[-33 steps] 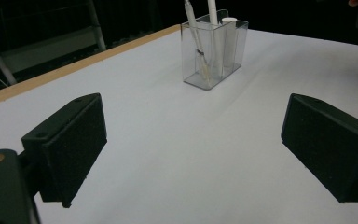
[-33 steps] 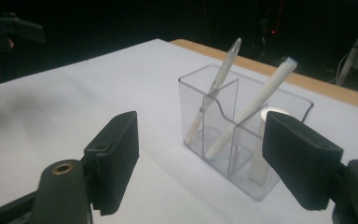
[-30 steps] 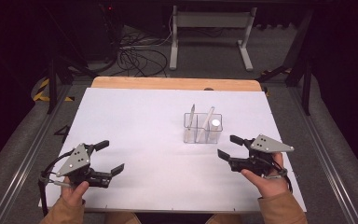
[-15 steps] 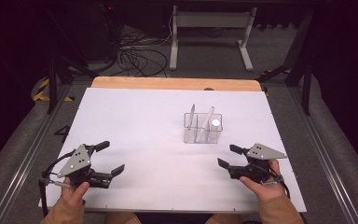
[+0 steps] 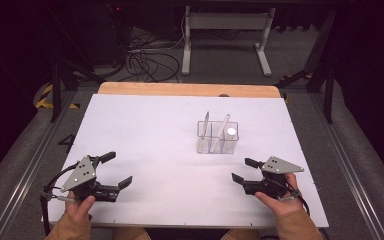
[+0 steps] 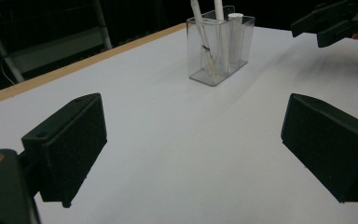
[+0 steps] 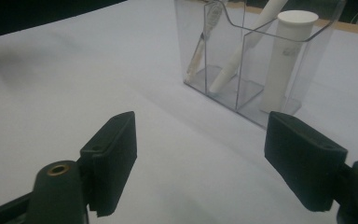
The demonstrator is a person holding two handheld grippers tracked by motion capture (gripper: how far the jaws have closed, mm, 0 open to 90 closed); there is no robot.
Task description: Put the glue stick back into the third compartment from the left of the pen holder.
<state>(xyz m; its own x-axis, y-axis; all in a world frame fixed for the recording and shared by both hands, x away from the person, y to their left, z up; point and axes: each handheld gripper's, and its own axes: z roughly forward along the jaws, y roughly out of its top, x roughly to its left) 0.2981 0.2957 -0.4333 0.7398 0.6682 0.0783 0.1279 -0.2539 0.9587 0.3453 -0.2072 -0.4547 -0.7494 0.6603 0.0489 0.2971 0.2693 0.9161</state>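
A clear plastic holder (image 5: 217, 137) with three compartments stands right of the table's middle. In it are a thin pale utensil (image 7: 200, 46), a slanted white stick (image 7: 242, 60) and an upright white cylinder (image 7: 286, 60). My left gripper (image 5: 117, 169) rests open near the front left edge with nothing between its jaws, and the holder (image 6: 220, 46) is far ahead of it. My right gripper (image 5: 245, 170) is open and empty at the front right. It sits a short way in front of the holder (image 7: 256, 56) and points at it.
The white tabletop (image 5: 150, 135) has a wooden strip (image 5: 187, 89) along its far edge. Beyond it are a metal stand (image 5: 225, 30) and cables (image 5: 145, 60) on the dark floor. In the left gripper view the right gripper (image 6: 326, 25) shows at the top right.
The right gripper has drawn back slightly toward the front edge of the table. The left gripper and the holder have stayed put.
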